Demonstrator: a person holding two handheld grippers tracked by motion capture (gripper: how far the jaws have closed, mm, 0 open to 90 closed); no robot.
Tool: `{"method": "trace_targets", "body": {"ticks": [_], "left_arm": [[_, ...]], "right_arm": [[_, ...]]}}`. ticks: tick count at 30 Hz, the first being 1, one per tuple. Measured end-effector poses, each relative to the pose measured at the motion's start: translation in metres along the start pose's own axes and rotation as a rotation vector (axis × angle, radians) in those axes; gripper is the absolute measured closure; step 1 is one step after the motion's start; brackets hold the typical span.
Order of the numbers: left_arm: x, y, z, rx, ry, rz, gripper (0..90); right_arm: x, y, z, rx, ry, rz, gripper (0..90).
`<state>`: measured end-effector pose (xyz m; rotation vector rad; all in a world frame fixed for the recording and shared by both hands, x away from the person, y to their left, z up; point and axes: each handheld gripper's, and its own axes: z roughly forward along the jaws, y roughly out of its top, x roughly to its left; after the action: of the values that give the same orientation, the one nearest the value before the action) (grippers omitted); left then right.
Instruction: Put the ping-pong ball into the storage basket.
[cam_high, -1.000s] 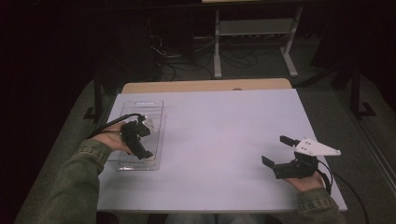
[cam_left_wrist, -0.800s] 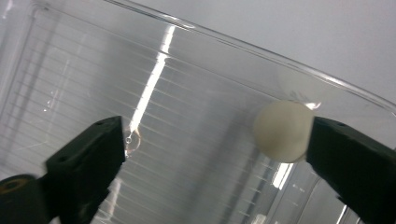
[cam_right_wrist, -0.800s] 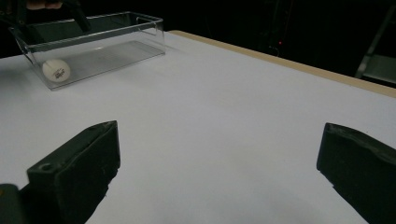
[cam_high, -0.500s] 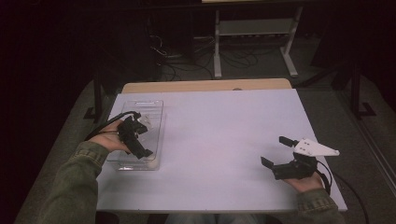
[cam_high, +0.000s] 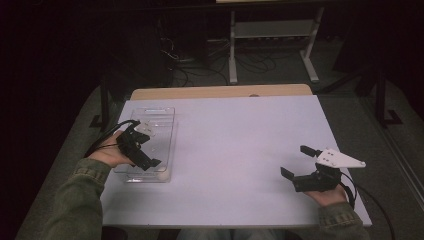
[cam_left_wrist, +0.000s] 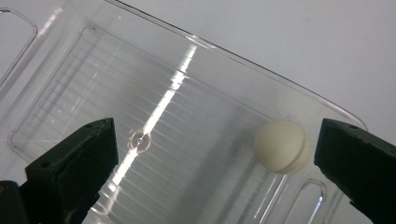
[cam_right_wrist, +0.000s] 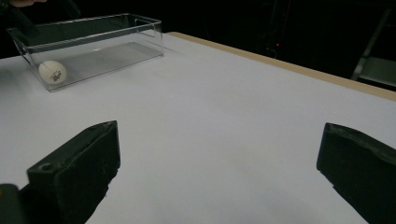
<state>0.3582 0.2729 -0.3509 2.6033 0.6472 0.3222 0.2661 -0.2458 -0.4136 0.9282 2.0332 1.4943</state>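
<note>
Ball (cam_left_wrist: 281, 146) lies loose in clear tray (cam_high: 167, 117) at bench's left edge. Left gripper (cam_high: 145, 159) has crept nearer it over the last second, jaws wide, empty; pickup likely next. Right gripper (cam_high: 300, 165) idle, jaws wide, empty.

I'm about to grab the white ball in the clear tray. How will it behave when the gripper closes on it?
The ball is round and smooth, so it will probably roll or squirt away on the tray's slick floor. It looks like a light table-tennis ball. The corner wall beside it may help trap it.
</note>
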Motion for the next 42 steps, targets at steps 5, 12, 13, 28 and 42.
{"method": "trace_targets", "body": {"ticks": [5, 12, 13, 28, 42], "left_arm": [[-0.001, -0.006, -0.003, -0.029, 0.019, -0.022, 0.0], [-0.005, -0.013, -0.008, -0.094, 0.031, -0.047, 0.0], [-0.005, -0.015, -0.009, -0.106, 0.033, -0.054, 0.0], [-0.017, -0.026, -0.014, -0.227, 0.109, -0.102, 0.0], [-0.025, -0.039, -0.027, -0.388, 0.193, -0.181, 0.0]], "right_arm": [[0.000, 0.001, -0.001, -0.004, -0.004, 0.000, 0.0], [-0.001, 0.000, -0.001, -0.006, -0.006, 0.002, 0.0], [-0.001, 0.000, -0.001, -0.006, -0.006, 0.002, 0.0], [-0.001, 0.001, -0.002, -0.012, -0.009, 0.002, 0.0], [-0.001, 0.000, -0.002, -0.012, -0.009, 0.003, 0.0]]}}
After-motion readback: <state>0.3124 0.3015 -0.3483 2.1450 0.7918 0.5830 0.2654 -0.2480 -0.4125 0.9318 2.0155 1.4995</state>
